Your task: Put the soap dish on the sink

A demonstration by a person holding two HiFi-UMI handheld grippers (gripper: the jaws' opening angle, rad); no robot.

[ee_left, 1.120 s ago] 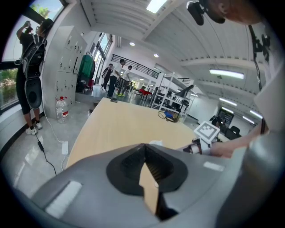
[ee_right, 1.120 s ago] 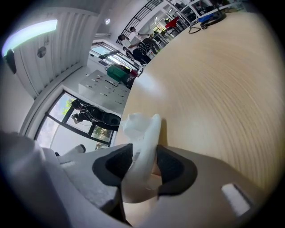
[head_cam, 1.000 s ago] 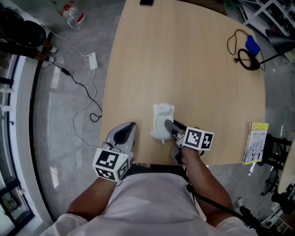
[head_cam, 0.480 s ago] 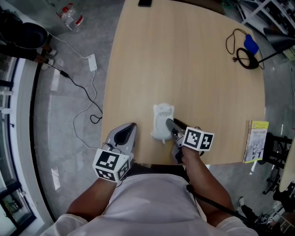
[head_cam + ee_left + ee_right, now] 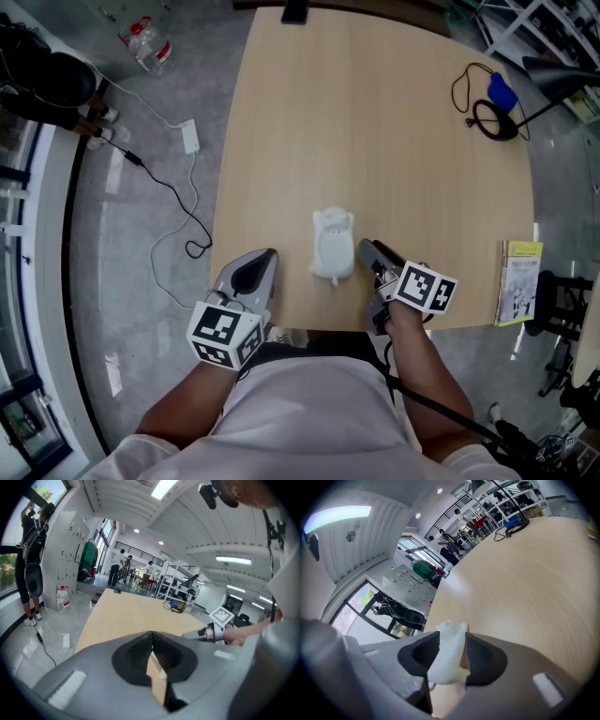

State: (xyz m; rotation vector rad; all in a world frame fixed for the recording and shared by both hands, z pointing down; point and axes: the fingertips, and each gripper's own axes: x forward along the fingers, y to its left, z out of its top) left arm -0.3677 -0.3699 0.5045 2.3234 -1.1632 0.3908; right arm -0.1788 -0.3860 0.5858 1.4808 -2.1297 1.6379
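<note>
The white dish (image 5: 332, 246) lies flat on the table (image 5: 375, 122), close to the near edge and about midway along it. Its eared end points to 12 o'clock.

At the dish's 4 o'clock is the right gripper (image 5: 367, 247), aimed toward 10 o'clock, straight at the dish. Its jaws are released. The right gripper view shows them parted, with the dish filling the gap ahead of the tips. In the head view a thin strip of bare wood separates the tips from the dish's right side, so they are just beside it and not touching.

At the dish's 8 o'clock the left gripper (image 5: 265, 255) sits over the table's near-left edge, pointing to about 1 o'clock. It is clenched: in its own view the tips meet, and only a wedge of tabletop shows behind them.

Farther out, a booklet (image 5: 520, 281) lies at 3 o'clock on the table's right edge. A coiled black cable (image 5: 494, 120) with a blue piece (image 5: 500, 90) sits at 1 o'clock near the far right corner. A small dark object (image 5: 295, 11) is at 12 o'clock on the far edge.

On the floor at 10 o'clock are a white adapter (image 5: 190, 136) on a black cord and, farther off, a bottle (image 5: 150, 36).
</note>
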